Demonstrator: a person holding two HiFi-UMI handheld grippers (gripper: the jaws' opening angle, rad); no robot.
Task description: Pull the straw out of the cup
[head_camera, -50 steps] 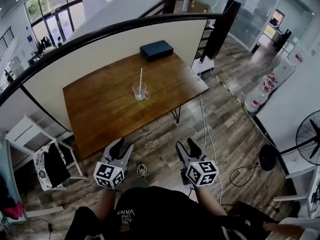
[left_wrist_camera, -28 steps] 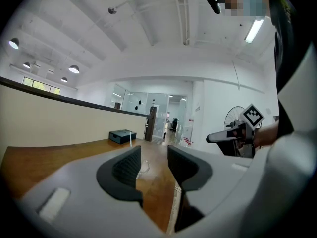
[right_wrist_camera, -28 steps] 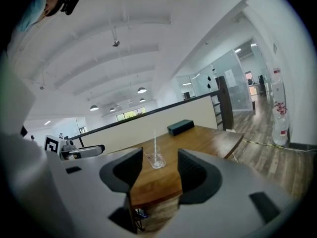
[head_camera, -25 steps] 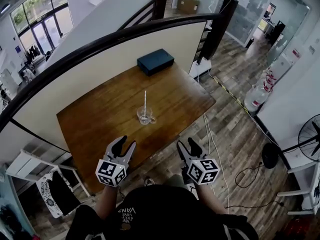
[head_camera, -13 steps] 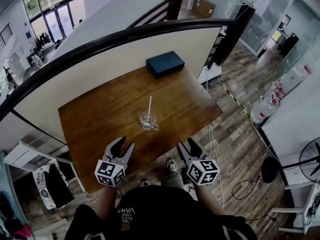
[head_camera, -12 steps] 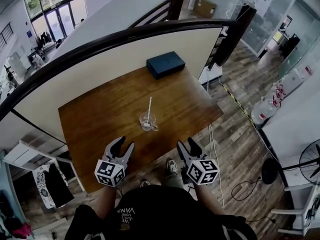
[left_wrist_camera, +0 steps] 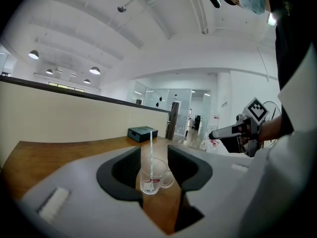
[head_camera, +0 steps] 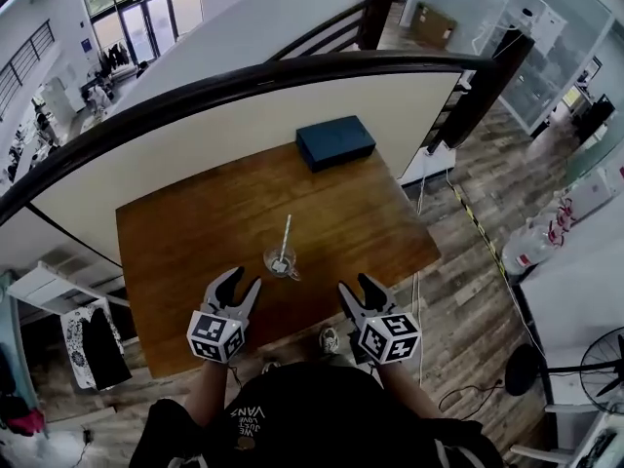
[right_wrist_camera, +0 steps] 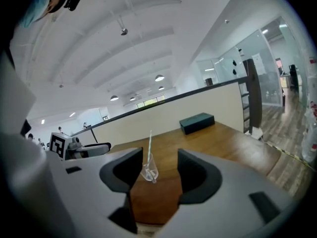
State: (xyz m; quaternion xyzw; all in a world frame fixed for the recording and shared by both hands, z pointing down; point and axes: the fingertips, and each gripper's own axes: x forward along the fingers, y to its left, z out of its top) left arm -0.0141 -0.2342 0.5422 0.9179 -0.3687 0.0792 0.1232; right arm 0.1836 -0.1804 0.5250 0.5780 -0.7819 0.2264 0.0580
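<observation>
Both sets of jaws wide open and empty: my left gripper (head_camera: 240, 283) and right gripper (head_camera: 358, 287) hover at the surface's (head_camera: 185, 232) near edge. Ahead, glass cup (head_camera: 279, 262), straw (head_camera: 285, 236) leaning inside. Dark box (head_camera: 335, 141) at far edge.

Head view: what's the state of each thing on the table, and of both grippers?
cup: upright, untouched.
straw: standing in the cup, leaning.
dark box: closed, at the table's far edge.
left gripper: open, empty, short of the cup.
right gripper: open, empty.
</observation>
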